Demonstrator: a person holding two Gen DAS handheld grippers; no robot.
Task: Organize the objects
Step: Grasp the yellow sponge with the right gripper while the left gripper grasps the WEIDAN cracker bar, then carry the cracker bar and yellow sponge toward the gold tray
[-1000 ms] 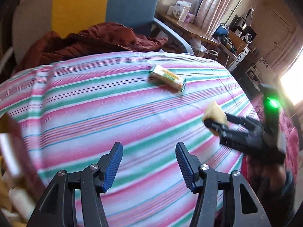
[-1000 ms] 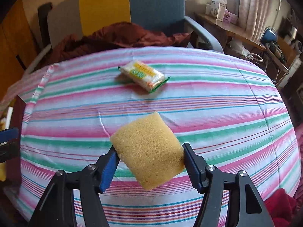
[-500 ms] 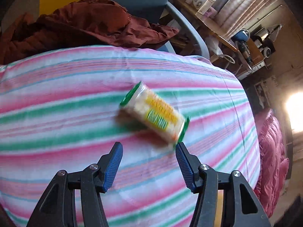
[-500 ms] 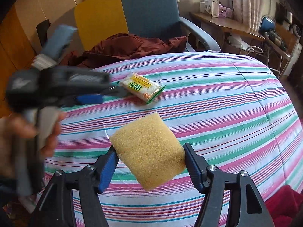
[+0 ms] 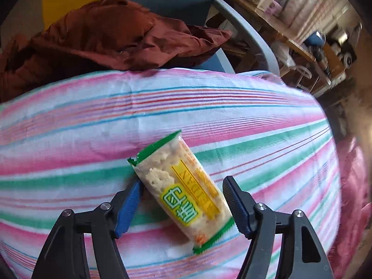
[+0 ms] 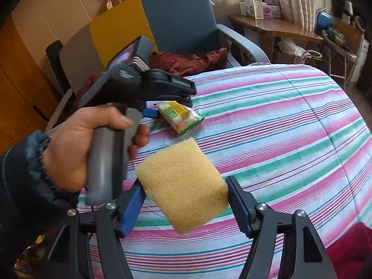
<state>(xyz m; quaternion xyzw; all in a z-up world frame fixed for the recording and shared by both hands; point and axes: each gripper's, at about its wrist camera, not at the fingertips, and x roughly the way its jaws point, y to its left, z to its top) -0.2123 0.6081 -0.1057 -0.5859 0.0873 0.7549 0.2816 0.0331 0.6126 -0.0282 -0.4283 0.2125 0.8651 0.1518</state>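
A cracker packet (image 5: 183,195), clear with green ends and a yellow label, is seen lying on the striped sheet (image 5: 69,125) of a bed, set at a slant. It is straddled by the left gripper (image 5: 182,205), whose jaws have just been opening and stand spread; the left blue pad (image 5: 129,205) is just beside the packet's edge, the right pad is near its other side, and whether either touches cannot be told. In the right wrist view the same packet (image 6: 180,117) is shown under that gripper, which is held by a hand (image 6: 76,148) in a dark sleeve. A yellow sponge (image 6: 182,186) is pinched between the pads of the right gripper (image 6: 186,205), above the sheet and nearer the camera than the packet. Beyond the bed a red-brown cloth (image 5: 111,34) is draped on a blue chair (image 6: 183,21).
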